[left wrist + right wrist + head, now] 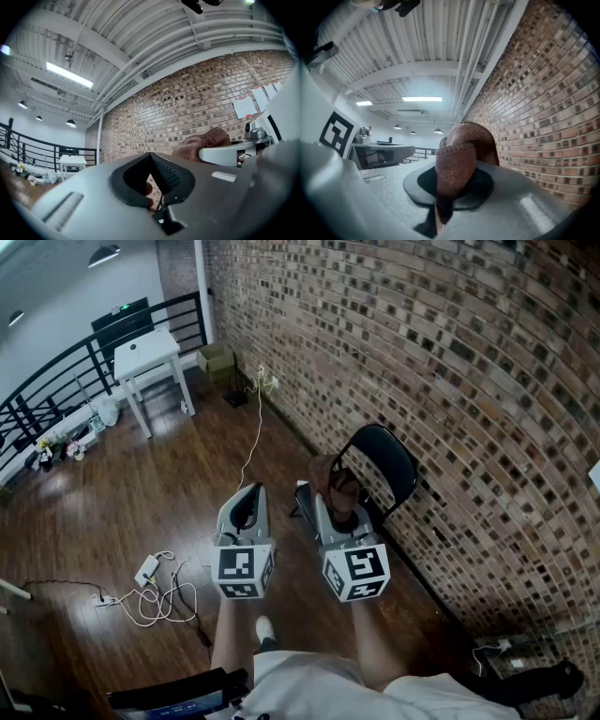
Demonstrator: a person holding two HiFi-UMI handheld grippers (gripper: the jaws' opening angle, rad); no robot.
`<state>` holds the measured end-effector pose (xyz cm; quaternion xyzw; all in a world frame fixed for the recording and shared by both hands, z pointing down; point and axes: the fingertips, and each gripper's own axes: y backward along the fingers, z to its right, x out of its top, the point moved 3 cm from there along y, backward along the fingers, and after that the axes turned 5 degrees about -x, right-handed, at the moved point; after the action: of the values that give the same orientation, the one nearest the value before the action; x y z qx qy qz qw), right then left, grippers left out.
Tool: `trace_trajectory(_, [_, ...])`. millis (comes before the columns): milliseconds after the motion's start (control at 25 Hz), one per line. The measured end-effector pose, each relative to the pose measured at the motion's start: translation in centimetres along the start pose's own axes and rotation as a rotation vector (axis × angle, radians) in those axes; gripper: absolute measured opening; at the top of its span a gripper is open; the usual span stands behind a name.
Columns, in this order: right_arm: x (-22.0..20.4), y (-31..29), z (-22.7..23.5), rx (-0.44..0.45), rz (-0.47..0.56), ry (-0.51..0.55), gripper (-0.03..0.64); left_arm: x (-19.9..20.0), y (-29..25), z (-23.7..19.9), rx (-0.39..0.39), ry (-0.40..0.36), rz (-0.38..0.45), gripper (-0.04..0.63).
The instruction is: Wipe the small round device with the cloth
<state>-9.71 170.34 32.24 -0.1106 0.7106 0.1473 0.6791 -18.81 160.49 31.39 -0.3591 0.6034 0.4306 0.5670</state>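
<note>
Right of centre in the head view, the right gripper (339, 493) is clamped on a brown cloth (330, 474), whose bunched fold fills the jaws in the right gripper view. Just left of it the left gripper (247, 493) has its jaws together on nothing. Beyond them stands a black chair (382, 457) by the brick wall (422, 334). No small round device shows in any view, so wiping seems not yet begun; the next move likely calls for finding the device and bringing the cloth to it
</note>
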Motion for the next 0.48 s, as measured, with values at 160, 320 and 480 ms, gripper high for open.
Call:
trace_trajectory(160, [-0.5, -6.1, -6.5, 0.067, -0.001, -0.014, 0.017, 0.2, 0.9, -8.3, 0.056, -0.015, 0.004, 0.015])
trace_trajectory(320, [-0.6, -11.7, -12.2, 0.137, 0.0, -0.031, 0.018, 0.3, 2.6, -16.5, 0.152, -0.033, 0.001, 0.015])
trace_trajectory(480, [-0.4, -16.3, -17.4, 0.222, -0.005, -0.028, 0.018, 0.9, 4.5, -22.9, 0.257, -0.016, 0.004, 0.016])
